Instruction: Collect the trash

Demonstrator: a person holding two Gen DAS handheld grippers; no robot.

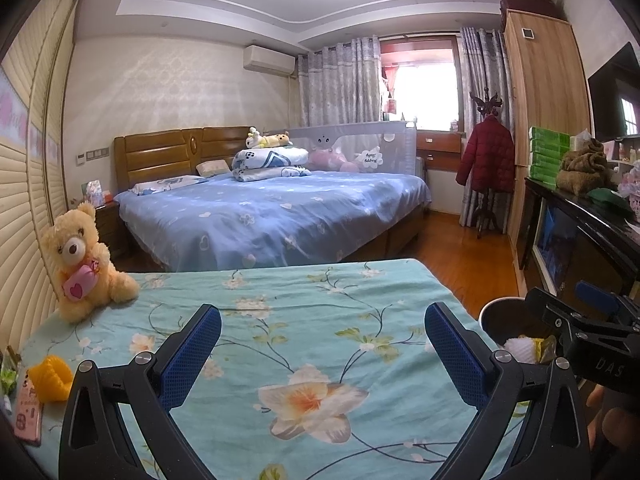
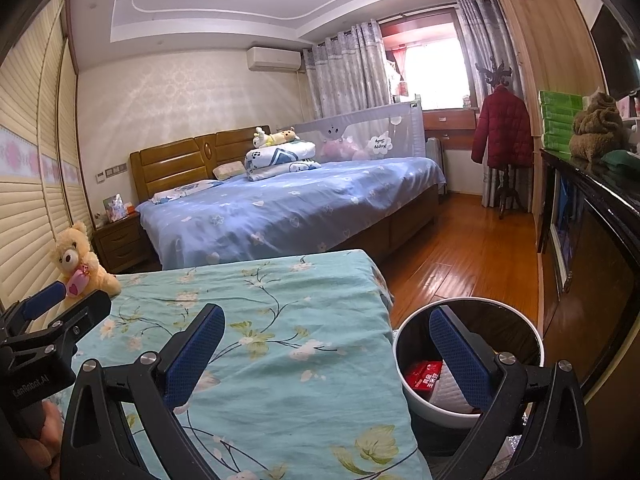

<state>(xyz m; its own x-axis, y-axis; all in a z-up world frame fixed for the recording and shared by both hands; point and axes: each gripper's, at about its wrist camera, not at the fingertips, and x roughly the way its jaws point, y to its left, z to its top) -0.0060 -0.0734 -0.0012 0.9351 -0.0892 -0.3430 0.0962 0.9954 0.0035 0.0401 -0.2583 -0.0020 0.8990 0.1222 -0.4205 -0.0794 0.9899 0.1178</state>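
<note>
Remaining trash: a yellow wrapper (image 1: 50, 376), probably foam netting, lies at the worktop's (image 1: 280, 320) left edge beside a pink phone (image 1: 28, 412). Left claw (image 1: 322, 352) is spread wide, empty; a careless sweep could snag the phone. Right claw (image 2: 326, 356), also apart, hovers over the bin (image 2: 420, 400); bumping its rim could tip it.

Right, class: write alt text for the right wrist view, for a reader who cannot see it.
An open, empty right gripper hangs over the edge of a floral teal sheet, one finger above a white bin holding a red packet. Behind are a blue bed and a teddy bear.
</note>
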